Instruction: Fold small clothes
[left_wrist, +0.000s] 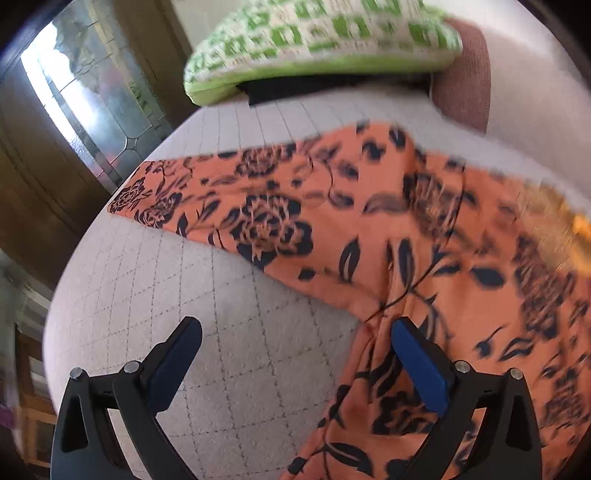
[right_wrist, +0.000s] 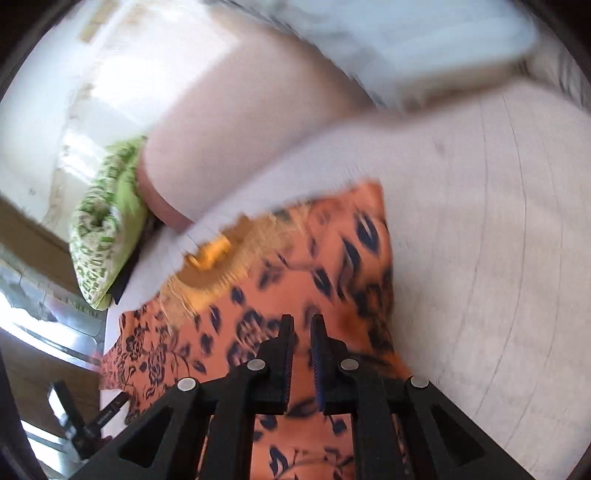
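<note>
Writing on orange floral garment (left_wrist: 369, 229): none legible, perhaps blurred.

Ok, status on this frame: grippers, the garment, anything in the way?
Left gripper open above the quilted cover. Right gripper shut, nothing seen between its pads. Orange floral garment spread out, not yet folded. Green pillow sits beyond the garment, not touching it.
</note>
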